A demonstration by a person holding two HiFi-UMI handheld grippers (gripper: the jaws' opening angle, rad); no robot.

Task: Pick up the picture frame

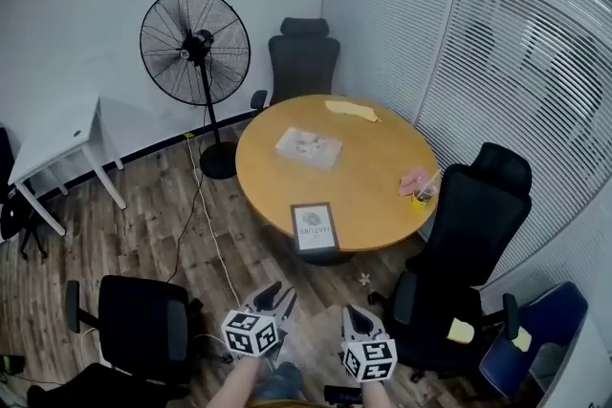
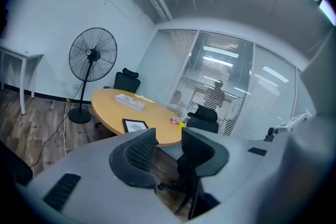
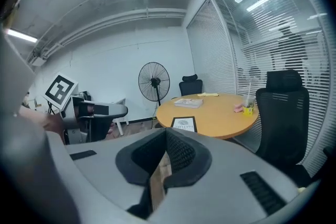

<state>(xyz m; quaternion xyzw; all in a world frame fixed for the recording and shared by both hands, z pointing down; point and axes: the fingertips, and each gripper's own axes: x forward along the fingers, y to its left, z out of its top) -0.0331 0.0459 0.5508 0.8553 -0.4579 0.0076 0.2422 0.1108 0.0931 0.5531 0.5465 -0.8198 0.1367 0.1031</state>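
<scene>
The picture frame (image 1: 315,226) lies flat near the front edge of the round wooden table (image 1: 382,158), a black-bordered print facing up. It also shows in the left gripper view (image 2: 135,125) and the right gripper view (image 3: 184,124). Both grippers hang in the air short of the table, over the floor, pointing toward it. My left gripper (image 1: 279,293) is open, with nothing between its jaws (image 2: 168,137). My right gripper (image 1: 356,312) has its pads together and holds nothing (image 3: 165,139).
On the table lie a flat white box (image 1: 309,147), a yellow cloth (image 1: 352,110) and a pink thing beside a cup (image 1: 418,186). Black office chairs stand at the right (image 1: 469,234), behind (image 1: 303,57) and at front left (image 1: 143,325). A standing fan (image 1: 195,48) and white desk (image 1: 57,143) are left.
</scene>
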